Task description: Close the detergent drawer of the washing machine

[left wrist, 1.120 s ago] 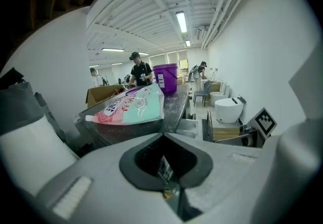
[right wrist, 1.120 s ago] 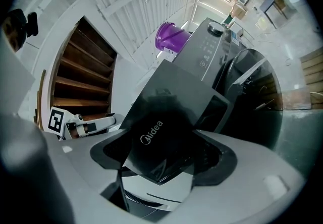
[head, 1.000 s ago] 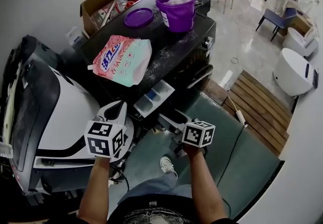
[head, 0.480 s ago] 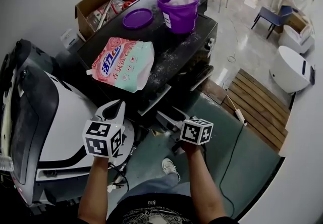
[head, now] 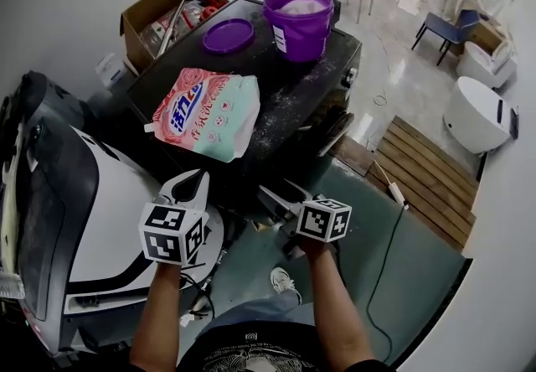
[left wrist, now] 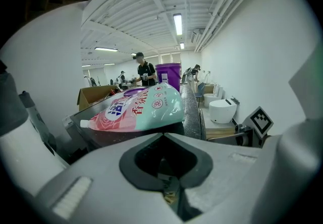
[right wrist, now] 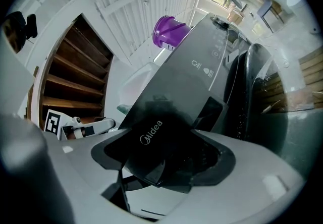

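The black washing machine (head: 293, 102) stands in front of me in the head view. Its detergent drawer sits in line with the dark front, with none of its white inside showing. My right gripper (head: 275, 188) is open and low at that front. In the right gripper view the dark logo panel (right wrist: 151, 134) fills the space between the open jaws of the right gripper (right wrist: 166, 142); I cannot tell whether they touch it. My left gripper (head: 197, 176) hangs shut to the left, holding nothing. In its own view the left gripper (left wrist: 162, 136) faces the machine's top edge.
On the machine's top lie a pink-and-green detergent bag (head: 205, 115), a purple bucket (head: 297, 10) and its lid (head: 228, 33). A cardboard box (head: 163, 10) stands behind. A white-and-black appliance (head: 92, 211) is at the left; a wooden pallet (head: 427, 178) and green mat (head: 402, 253) are at the right.
The drawer, which stuck out with its white inside showing, has slid into the machine's front. My right gripper has followed it in toward the machine. The left gripper has shifted slightly.
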`<state>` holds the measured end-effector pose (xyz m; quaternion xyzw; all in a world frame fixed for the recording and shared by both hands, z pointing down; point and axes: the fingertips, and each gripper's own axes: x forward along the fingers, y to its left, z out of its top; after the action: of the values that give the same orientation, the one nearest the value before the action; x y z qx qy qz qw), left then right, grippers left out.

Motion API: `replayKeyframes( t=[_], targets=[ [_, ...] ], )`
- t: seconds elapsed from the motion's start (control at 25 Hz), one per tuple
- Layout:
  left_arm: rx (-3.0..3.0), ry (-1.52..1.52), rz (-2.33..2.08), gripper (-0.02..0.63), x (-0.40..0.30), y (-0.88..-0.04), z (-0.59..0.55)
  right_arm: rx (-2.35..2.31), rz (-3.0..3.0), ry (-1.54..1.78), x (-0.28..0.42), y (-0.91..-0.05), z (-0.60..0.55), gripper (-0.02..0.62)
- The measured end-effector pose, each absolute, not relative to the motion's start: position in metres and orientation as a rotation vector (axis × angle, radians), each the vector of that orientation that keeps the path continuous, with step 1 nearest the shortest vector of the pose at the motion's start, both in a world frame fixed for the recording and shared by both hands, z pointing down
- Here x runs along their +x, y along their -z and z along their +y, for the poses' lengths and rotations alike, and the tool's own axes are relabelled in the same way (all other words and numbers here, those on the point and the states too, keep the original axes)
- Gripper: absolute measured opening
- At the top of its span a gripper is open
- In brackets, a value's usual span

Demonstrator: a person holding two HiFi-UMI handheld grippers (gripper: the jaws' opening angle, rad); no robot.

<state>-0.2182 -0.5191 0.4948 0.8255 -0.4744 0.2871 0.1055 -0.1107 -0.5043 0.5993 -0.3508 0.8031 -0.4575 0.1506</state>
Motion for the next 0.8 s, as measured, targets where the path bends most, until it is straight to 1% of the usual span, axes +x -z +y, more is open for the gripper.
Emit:
replayKeyframes(
  t=[0.32, 0.48, 0.8],
  targets=[
    [2.453, -0.821, -1.379, 0.002, -0.219, -0.493, -0.524, -1.029, 2.300, 1.318, -0.113, -0.600, -0.506, 0.353],
    [2.462, -0.805, -1.366, 0.002, -0.214, -0.490, -0.525, -1.099, 2.331, 1.299, -0.108, -0.597, -0.504, 0.341],
    [2.531, -0.715, -1.299, 0.002, -0.169, -0.474, -0.524, -1.313, 2.398, 1.171, -0.063, -0.569, -0.491, 0.318]
  ],
)
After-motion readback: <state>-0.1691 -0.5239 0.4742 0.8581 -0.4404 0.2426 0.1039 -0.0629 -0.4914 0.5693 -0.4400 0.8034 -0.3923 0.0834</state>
